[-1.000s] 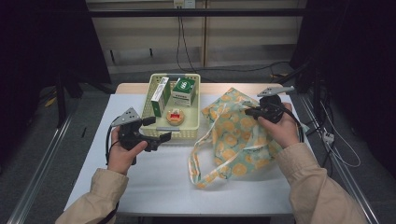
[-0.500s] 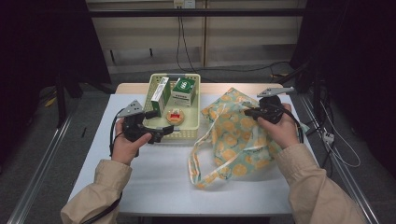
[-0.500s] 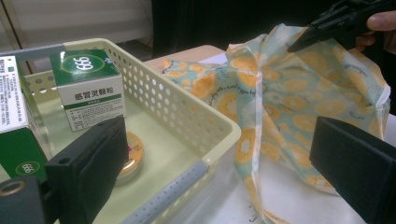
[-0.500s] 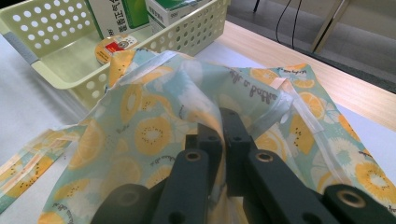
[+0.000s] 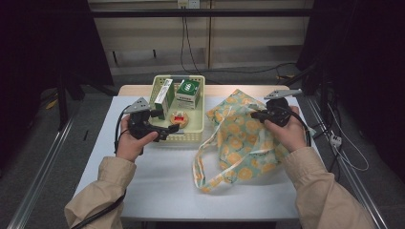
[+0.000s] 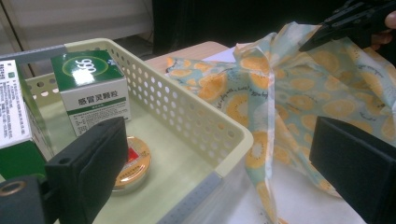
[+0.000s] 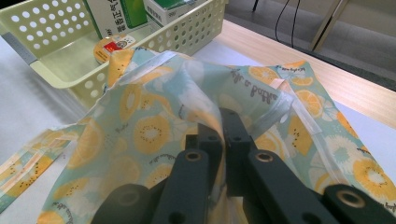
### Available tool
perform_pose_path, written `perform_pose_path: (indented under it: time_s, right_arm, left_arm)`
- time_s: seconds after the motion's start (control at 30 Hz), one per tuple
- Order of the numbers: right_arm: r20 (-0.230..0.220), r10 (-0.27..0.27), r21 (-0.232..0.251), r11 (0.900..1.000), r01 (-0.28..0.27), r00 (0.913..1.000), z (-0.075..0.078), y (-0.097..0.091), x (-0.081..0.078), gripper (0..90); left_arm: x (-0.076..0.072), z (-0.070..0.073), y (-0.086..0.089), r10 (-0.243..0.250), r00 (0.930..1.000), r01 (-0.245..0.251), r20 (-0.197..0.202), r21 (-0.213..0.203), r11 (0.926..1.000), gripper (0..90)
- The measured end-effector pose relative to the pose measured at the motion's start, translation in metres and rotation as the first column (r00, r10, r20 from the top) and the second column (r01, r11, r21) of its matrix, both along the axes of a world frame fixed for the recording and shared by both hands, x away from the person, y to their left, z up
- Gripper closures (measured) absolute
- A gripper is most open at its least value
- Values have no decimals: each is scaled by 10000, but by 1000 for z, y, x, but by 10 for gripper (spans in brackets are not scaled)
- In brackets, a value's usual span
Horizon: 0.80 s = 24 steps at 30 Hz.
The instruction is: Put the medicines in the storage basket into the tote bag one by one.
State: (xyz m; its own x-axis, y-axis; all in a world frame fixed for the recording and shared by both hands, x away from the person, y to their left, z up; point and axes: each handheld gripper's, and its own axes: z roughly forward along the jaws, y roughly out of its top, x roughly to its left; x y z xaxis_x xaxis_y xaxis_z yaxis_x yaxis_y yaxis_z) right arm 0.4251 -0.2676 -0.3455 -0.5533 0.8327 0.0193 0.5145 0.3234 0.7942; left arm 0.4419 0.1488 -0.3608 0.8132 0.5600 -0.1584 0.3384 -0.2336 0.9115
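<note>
Your right gripper is clamped on a fold of the fruit-print bag at its upper rim, with the cloth pinched between both jaws and lifted clear of the table; the rest of the bag trails down and toward you from that grip, its handle loop lying slack on the table. Your left gripper stands wide and holds nothing, and its jaws straddle the near corner of the basket: 1 jaw is inside the wall, just beside the round tin, and the other hangs outside it over the bag. The 2 boxes, a white and green box and a taller carton, stand beyond the tin at the far end of the basket. Risk 1: closing from this stance would catch the basket wall rather than the tin, dragging or tipping the basket. Risk 2: the tin is low and flat, so a grip on its edge is likely to slip. Risk 3: the right pinch takes what looks like 1 layer of cloth; I cannot tell whether the mouth is open below it, and if it sags shut, anything carried across lands on top of the bag. Risk 4: the outer left jaw sits close to the raised cloth and could snag it on the way over.
</note>
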Motion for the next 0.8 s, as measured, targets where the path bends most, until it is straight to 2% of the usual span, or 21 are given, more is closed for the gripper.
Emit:
perform_pose_path:
  time_s: [0.3,0.63,0.8]
  right_arm:
    - [35,10,20,10000,-11,10000,0,2,1,889]
    - [-87,-45,202,9998,47,10000,-3,0,4,890]
    - [-264,-267,174,9995,272,9993,-10,-6,12,890]
  left_arm:
    - [14,6,-8,-37,9999,34,114,192,9998,45]
    - [33,5,-23,-87,9999,82,121,381,9992,50]
    - [40,3,-27,-105,9999,100,99,448,9989,50]
